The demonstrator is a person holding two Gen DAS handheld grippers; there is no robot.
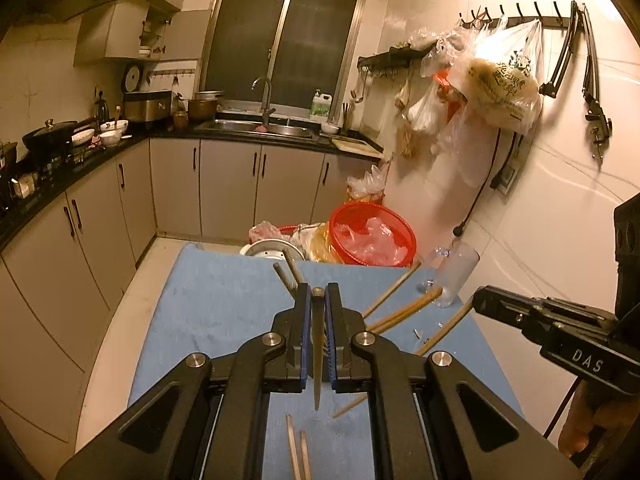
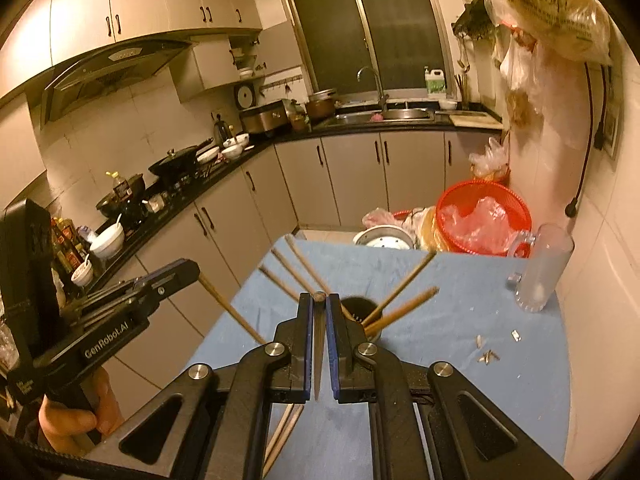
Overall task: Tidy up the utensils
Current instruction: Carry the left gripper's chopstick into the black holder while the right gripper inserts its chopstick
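- We hold one chopstick in our left gripper. Its two sides are pressed together on that stick.
- Our right gripper is pinching another chopstick the same way.
- The dark holder cup stands on the blue cloth, just behind the tip of our right gripper.
- Some chopsticks already stand in the cup, leaning out past its rim. We think that part is done.
- More chopsticks lie flat on the cloth on the side of the cup nearer to us, so these are left.
- Both sticks we hold are above the cloth, not in the cup yet.
- A clear glass mug stands to the right of the cup, well apart from it.
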